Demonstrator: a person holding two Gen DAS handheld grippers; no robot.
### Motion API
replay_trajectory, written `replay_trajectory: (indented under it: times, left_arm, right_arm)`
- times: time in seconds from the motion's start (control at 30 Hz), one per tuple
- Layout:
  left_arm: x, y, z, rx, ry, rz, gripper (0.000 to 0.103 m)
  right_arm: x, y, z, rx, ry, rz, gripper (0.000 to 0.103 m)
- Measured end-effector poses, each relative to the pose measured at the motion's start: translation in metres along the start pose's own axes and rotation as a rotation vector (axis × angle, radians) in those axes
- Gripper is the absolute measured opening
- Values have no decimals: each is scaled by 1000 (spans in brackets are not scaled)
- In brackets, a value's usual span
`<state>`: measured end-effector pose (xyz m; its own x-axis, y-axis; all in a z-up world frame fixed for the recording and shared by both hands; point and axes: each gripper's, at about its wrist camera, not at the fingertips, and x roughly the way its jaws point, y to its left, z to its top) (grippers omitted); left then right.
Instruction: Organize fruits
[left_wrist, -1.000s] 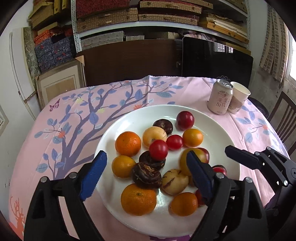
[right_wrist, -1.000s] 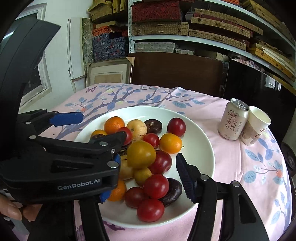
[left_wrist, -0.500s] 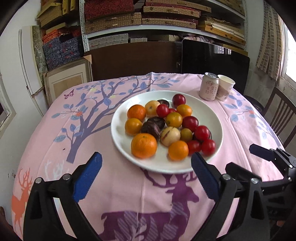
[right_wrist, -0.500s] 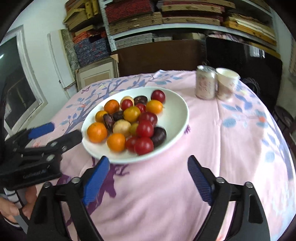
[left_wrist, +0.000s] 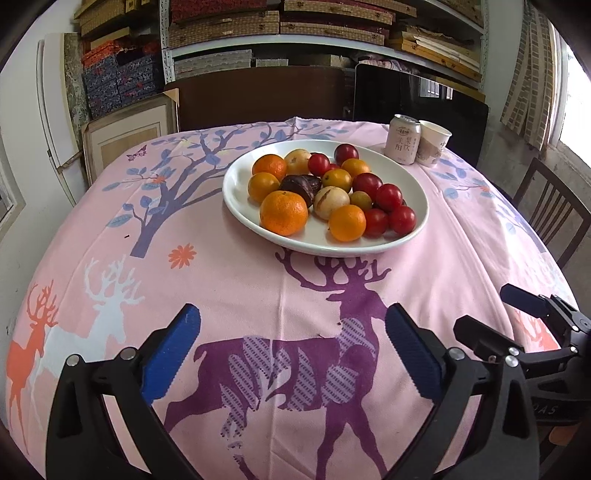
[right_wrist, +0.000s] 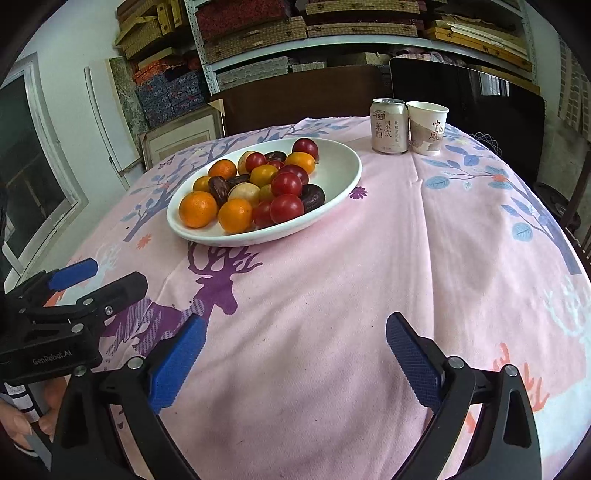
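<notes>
A white plate (left_wrist: 236, 206) stands on the pink tablecloth and holds a heap of fruit: oranges (left_wrist: 283, 212), red tomatoes (left_wrist: 388, 196), a dark brown fruit (left_wrist: 300, 184) and pale round ones (left_wrist: 331, 198). The plate also shows in the right wrist view (right_wrist: 340, 177). My left gripper (left_wrist: 291, 354) is open and empty, low over the near part of the table, well short of the plate. My right gripper (right_wrist: 293, 360) is open and empty, to the right of the left one, also near the front edge.
A drink can (left_wrist: 402, 144) and a paper cup (left_wrist: 435, 147) stand behind the plate at the right. A wooden chair (left_wrist: 554, 214) is at the table's right side. Shelves with boxes and frames fill the back wall.
Both grippers have drawn back from right above the plate towards the near edge of the table. Both stay open and empty. The fruit has not moved.
</notes>
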<state>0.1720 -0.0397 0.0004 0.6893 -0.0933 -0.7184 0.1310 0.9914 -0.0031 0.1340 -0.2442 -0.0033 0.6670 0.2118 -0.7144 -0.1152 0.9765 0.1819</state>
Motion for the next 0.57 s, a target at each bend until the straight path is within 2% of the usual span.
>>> replay_trajectory:
  times: [0.17, 0.4, 0.57]
  left_arm:
    - [0, 0, -5, 17, -37, 52, 98]
    - [10, 7, -10, -5, 17, 42, 98]
    - [15, 18, -11, -52, 45, 51, 98]
  right_arm:
    - [3, -3, -4, 16, 23, 34, 99]
    - [10, 3, -10, -31, 66, 49, 99]
    - [11, -1, -11, -24, 79, 24, 99]
